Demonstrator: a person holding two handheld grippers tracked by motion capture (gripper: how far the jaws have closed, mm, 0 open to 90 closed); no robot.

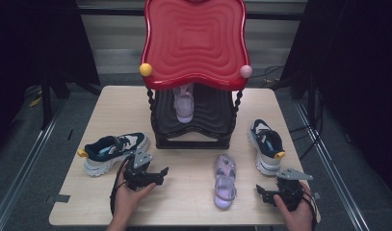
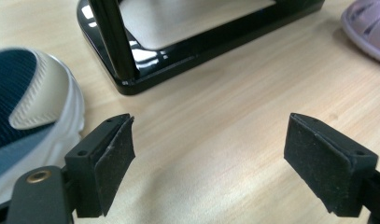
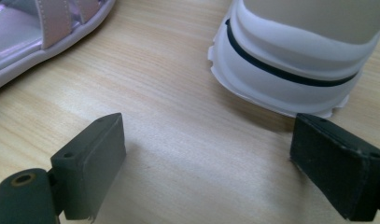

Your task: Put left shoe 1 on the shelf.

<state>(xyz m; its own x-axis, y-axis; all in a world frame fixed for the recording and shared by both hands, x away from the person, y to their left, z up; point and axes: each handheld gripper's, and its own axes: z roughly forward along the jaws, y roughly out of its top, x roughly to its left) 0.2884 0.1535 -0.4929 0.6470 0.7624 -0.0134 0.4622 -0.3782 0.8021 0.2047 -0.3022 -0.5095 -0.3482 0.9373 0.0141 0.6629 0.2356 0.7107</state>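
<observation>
Since both claws sit wide apart and empty low in frame, the left claw (image 1: 157,172) beside the navy-and-white mesh sneaker (image 1: 114,151) lower left, the right claw (image 1: 262,191) between the lilac strappy sandal (image 1: 225,180) and white-soled sneaker (image 1: 266,144), a shallow heel grab probably lets the shoe slip against the black-and-red shoe rack (image 1: 193,139).

From my remote seat this looks like a recording studio or lab set up for staged work, not a home or a shop. I see a pale wooden surface (image 1: 111,202) standing alone on grey floor, with black curtains (image 1: 34,48) hanging at both sides and metal rails (image 1: 30,159) running along the floor. Loose cables (image 1: 273,74) lie behind it. A glossy red-topped shoe rack (image 1: 196,38) and scattered shoes read as props.
</observation>
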